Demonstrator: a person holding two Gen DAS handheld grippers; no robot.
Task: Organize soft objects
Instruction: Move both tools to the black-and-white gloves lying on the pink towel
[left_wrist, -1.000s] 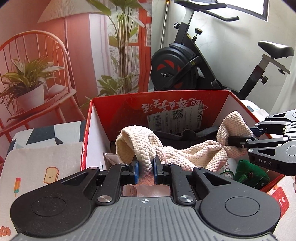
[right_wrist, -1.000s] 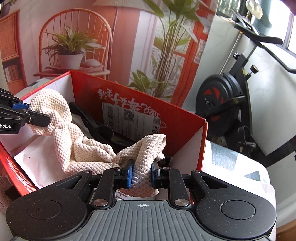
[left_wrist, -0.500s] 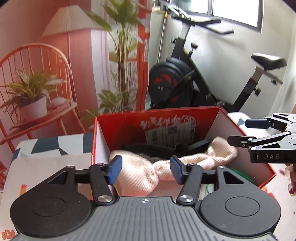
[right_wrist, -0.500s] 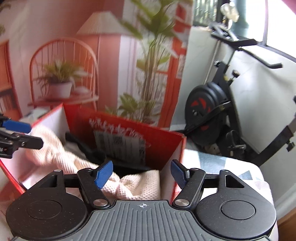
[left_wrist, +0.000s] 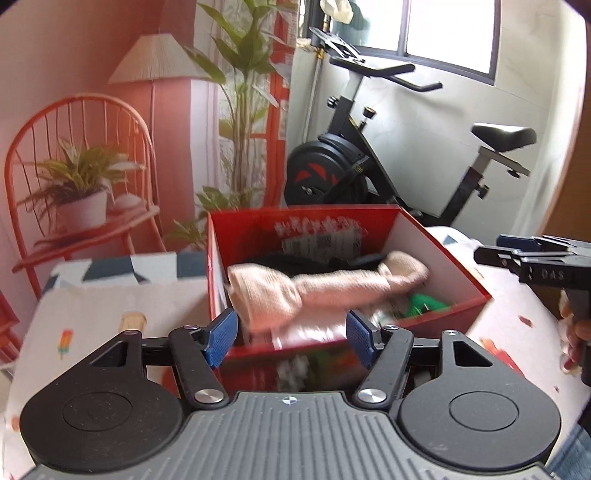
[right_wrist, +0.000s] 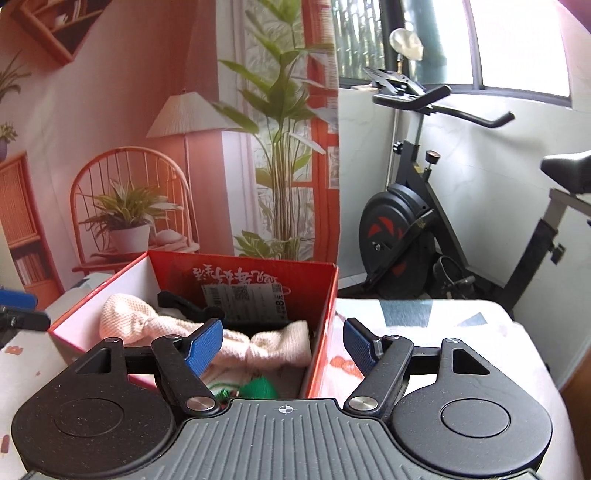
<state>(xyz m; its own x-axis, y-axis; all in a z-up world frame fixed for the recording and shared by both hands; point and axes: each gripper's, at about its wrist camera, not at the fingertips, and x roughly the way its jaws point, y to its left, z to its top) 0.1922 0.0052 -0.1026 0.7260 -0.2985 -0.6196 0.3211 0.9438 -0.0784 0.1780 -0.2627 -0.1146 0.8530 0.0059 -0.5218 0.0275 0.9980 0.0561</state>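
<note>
Both tongs, left (left_wrist: 291, 341) and right (right_wrist: 283, 345), have just spread and grip nothing. Their cream knitted cloth (left_wrist: 325, 286) lies knotted inside the red cardboard box (left_wrist: 458, 273). Withdrawing low, a tip might snag the knit and drag it out.

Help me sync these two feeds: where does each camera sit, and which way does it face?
Left wrist: on the left gripper, open, facing the red box from its near side; the right gripper and some fingers show at right.
Right wrist: on the right gripper, open, facing the box's right wall; the left gripper's tip shows at left.
Shared: box, cream cloth, exercise bike.
</note>
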